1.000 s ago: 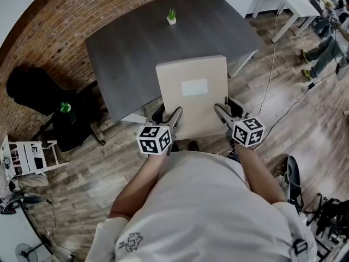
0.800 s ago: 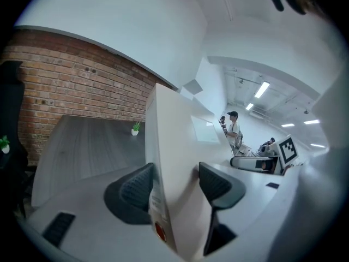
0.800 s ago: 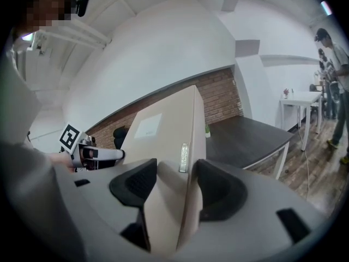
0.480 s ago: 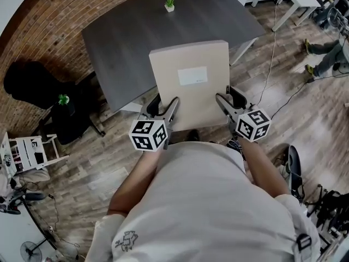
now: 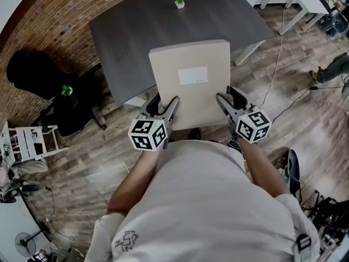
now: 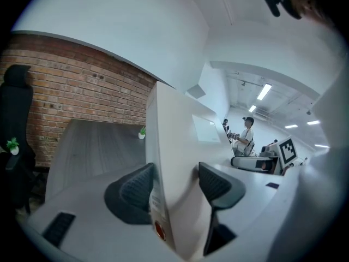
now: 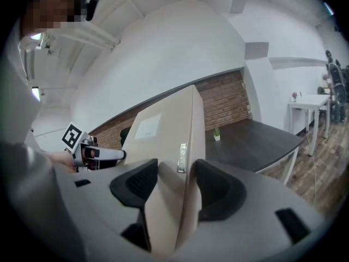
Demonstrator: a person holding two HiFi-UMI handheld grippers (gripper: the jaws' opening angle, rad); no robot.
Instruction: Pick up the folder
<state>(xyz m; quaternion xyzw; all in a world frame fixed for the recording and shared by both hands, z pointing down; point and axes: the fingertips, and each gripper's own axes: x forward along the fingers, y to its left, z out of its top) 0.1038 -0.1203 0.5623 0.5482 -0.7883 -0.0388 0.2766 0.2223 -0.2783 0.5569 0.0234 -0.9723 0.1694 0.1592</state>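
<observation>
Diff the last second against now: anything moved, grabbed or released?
The folder rose slightly toward the head camera and looks larger there, carried by the left claw and the right claw. Nothing was grabbed or released: both claws stay clamped on its near end, one at each side, with the white label facing up. The potted plant sits on the dark table as before.

Dark grey bench (image 5: 163,26); small potted plant (image 5: 179,0) near far edge. Black chair (image 5: 32,75) beyond left edge, by brick wall (image 5: 54,15).
</observation>
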